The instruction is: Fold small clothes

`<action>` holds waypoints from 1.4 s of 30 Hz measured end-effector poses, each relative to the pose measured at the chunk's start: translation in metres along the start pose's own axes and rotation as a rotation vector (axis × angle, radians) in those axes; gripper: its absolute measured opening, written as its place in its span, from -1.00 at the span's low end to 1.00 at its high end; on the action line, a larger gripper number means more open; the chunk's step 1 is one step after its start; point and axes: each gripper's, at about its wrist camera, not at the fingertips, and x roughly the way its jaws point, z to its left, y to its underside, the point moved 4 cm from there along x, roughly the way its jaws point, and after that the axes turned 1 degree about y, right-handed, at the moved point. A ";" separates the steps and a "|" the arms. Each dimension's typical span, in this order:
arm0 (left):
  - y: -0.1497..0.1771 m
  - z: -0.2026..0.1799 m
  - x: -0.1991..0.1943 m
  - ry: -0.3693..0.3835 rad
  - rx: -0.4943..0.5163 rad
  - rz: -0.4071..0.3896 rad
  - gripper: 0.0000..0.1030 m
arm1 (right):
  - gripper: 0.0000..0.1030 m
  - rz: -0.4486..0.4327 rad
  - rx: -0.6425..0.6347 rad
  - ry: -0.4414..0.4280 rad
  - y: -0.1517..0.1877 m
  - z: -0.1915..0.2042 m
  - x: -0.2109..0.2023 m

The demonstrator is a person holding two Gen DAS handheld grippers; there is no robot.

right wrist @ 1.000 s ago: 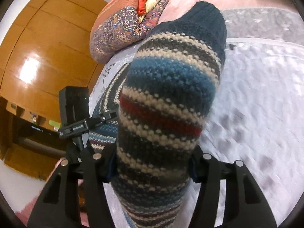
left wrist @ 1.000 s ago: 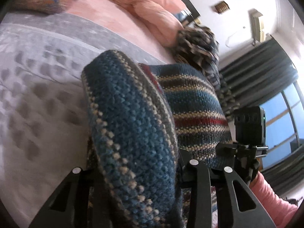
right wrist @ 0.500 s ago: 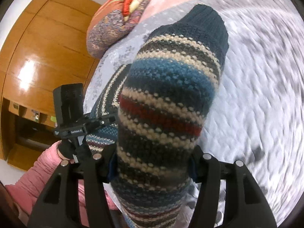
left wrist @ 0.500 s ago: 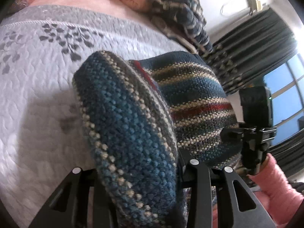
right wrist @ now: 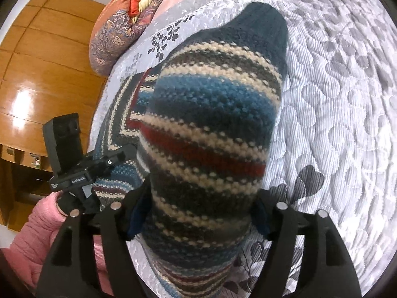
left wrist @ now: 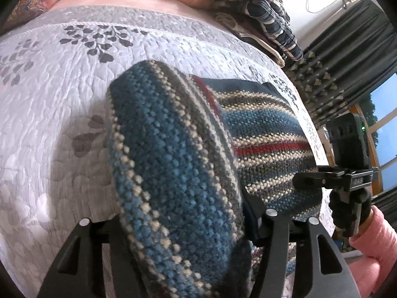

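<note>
A striped knitted garment (left wrist: 260, 134) in blue, cream, grey and red hangs over the grey quilted bed (left wrist: 49, 99), a bunched fold of it clamped in each tool. The left tool (left wrist: 178, 223) grips one fold and the right tool (right wrist: 198, 213) grips another, its dark blue cuff pointing to the far side. Farther off lie a plaid bundle (left wrist: 258, 2) and a patterned pillow (right wrist: 119, 32), beside a wooden wardrobe (right wrist: 37, 74).
</note>
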 end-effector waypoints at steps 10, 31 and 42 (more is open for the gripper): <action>0.010 0.006 -0.018 -0.035 -0.052 0.008 0.28 | 0.52 -0.008 0.047 0.055 0.010 0.009 -0.009; 0.058 0.008 -0.042 -0.157 -0.015 -0.007 0.55 | -0.40 0.123 0.016 0.054 0.063 0.014 0.008; 0.065 0.019 -0.035 -0.142 -0.025 0.012 0.69 | -0.37 0.137 -0.015 0.113 0.076 0.025 0.008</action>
